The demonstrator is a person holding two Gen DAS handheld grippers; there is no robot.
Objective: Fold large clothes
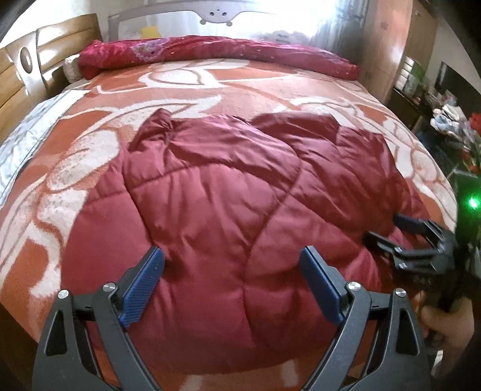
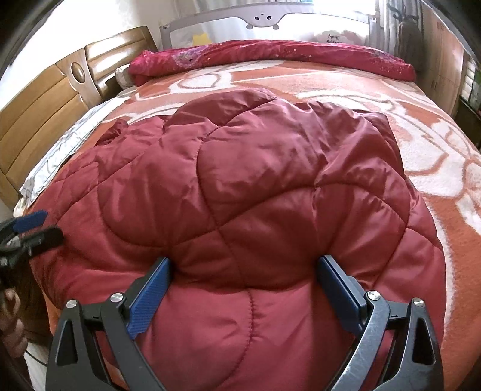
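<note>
A dark red quilted padded coat (image 1: 234, 186) lies spread on the bed's orange-and-white floral blanket (image 1: 99, 99), its near hem toward me. My left gripper (image 1: 233, 258) hovers over the near left part of the coat, jaws wide open and nothing gripped. My right gripper (image 2: 245, 267) is also wide open, its blue fingertips (image 2: 162, 270) pressed down into the near edge of the coat (image 2: 240, 180) so that the padding bulges up between them. Each gripper shows at the edge of the other's view: the right gripper (image 1: 390, 234) and the left gripper (image 2: 33, 227).
A rolled red floral quilt (image 1: 210, 51) lies across the far end of the bed before a grey guard rail (image 1: 216, 15). A wooden headboard (image 1: 30, 69) stands at the left. A cluttered dark table (image 1: 451, 114) is at the right. A hand (image 1: 445, 324) holds the right gripper.
</note>
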